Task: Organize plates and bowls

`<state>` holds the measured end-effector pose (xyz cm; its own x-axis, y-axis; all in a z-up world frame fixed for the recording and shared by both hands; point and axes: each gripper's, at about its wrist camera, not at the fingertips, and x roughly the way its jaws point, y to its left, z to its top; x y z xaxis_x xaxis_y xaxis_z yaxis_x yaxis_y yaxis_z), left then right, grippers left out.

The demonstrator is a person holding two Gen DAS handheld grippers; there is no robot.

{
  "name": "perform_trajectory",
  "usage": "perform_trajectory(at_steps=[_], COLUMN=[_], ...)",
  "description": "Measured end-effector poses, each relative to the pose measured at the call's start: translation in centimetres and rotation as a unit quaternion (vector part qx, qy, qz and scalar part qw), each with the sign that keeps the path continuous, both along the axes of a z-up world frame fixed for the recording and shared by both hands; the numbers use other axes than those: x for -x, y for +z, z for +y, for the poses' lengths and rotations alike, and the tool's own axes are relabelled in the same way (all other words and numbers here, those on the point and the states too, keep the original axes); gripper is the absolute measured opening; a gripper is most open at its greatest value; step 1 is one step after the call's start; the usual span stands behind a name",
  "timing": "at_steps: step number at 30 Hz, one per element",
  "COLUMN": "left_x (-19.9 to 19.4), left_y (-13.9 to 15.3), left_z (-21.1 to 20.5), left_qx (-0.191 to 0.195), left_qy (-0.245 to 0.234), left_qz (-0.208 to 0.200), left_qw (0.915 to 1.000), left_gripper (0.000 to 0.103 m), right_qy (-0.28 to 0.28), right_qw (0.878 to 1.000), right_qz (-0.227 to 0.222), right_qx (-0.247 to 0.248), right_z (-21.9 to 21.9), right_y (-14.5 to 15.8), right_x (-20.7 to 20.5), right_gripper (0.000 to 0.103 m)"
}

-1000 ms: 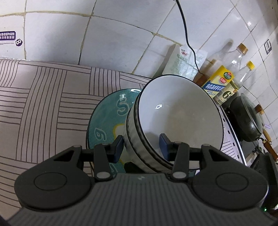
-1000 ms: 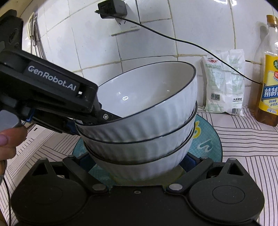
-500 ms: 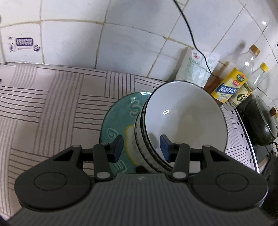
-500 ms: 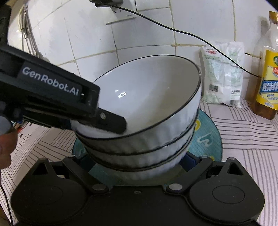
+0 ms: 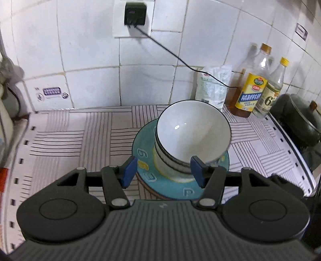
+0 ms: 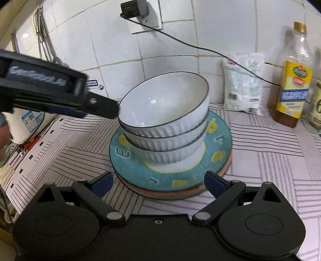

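Three white ribbed bowls [image 6: 164, 128] with black rims are nested on a teal plate [image 6: 130, 164], which lies on top of a pink plate [image 6: 226, 166]. From the left wrist I look into the top bowl [image 5: 192, 130] and see the teal plate [image 5: 144, 146] under it. My left gripper [image 5: 163, 171] is drawn back from the stack, its jaws opening, the blue pads touching nothing. In the right wrist view the left gripper [image 6: 112, 110] ends just left of the top bowl's rim. My right gripper [image 6: 158, 183] is open wide just short of the plates' near edge.
Oil bottles [image 5: 250, 92] and a white packet [image 5: 212, 88] stand at the tiled wall behind the stack. A dark pan [image 5: 301, 122] sits at the right. A charger [image 5: 134, 14] with its cable hangs above. A white appliance [image 6: 26, 124] stands at the left on the striped mat.
The left gripper let go of the top bowl's rim, widened, and pulled back and up. The right gripper also drew back from the base of the stack.
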<state>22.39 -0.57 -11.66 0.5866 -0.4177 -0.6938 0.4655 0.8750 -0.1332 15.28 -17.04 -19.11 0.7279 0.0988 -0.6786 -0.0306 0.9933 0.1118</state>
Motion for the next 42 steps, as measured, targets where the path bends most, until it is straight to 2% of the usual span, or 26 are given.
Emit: perform_trajectory(at_steps=[2, 5, 11, 15, 20, 22, 25, 32, 35, 38, 42], left_x=[1.3, 2.9, 5.7, 7.0, 8.2, 8.5, 9.1, 10.5, 11.2, 11.7, 12.4], left_y=[0.8, 1.9, 4.5, 5.9, 7.4, 7.8, 8.4, 9.6, 10.0, 10.3, 10.7], left_z=[0.2, 0.7, 2.3, 3.2, 4.3, 4.5, 5.0, 4.9, 4.5, 4.2, 4.1], left_qx=[-0.007, -0.012, -0.015, -0.018, -0.011, -0.019, -0.024, -0.045, -0.060, -0.076, -0.075], left_qy=[-0.001, 0.002, 0.025, 0.025, 0.042, 0.052, 0.063, 0.086, 0.092, 0.094, 0.106], left_qz=[-0.010, -0.021, -0.017, -0.026, -0.024, -0.021, -0.015, -0.009, -0.001, 0.014, 0.015], left_qw=[0.9999, 0.9997, 0.9994, 0.9992, 0.9987, 0.9983, 0.9976, 0.9953, 0.9939, 0.9926, 0.9914], left_gripper=[0.067, 0.069, 0.079, 0.081, 0.090, 0.091, 0.091, 0.100, 0.100, 0.100, 0.100], right_qy=[-0.010, -0.028, -0.063, -0.073, -0.102, -0.106, -0.082, -0.086, -0.099, -0.118, -0.130], right_qw=[1.000, 0.999, 0.996, 0.995, 0.992, 0.991, 0.992, 0.991, 0.989, 0.984, 0.983], right_qz=[-0.003, -0.003, 0.025, 0.037, 0.040, 0.042, 0.047, 0.045, 0.057, 0.064, 0.064], right_qx=[0.006, 0.024, 0.058, 0.057, 0.069, 0.074, 0.082, 0.096, 0.096, 0.118, 0.113], right_z=[0.1, 0.3, 0.3, -0.1, -0.4, -0.5, -0.4, -0.1, -0.3, -0.3, -0.8], right_y=[0.6, 1.7, 4.6, 6.2, 8.2, 8.9, 9.9, 12.6, 13.2, 13.7, 14.6], right_x=[0.8, 2.1, 4.4, 5.1, 6.0, 6.3, 7.1, 9.5, 10.0, 10.6, 11.4], right_gripper=[0.099, 0.099, 0.100, 0.101, 0.101, 0.101, 0.100, 0.100, 0.101, 0.101, 0.101])
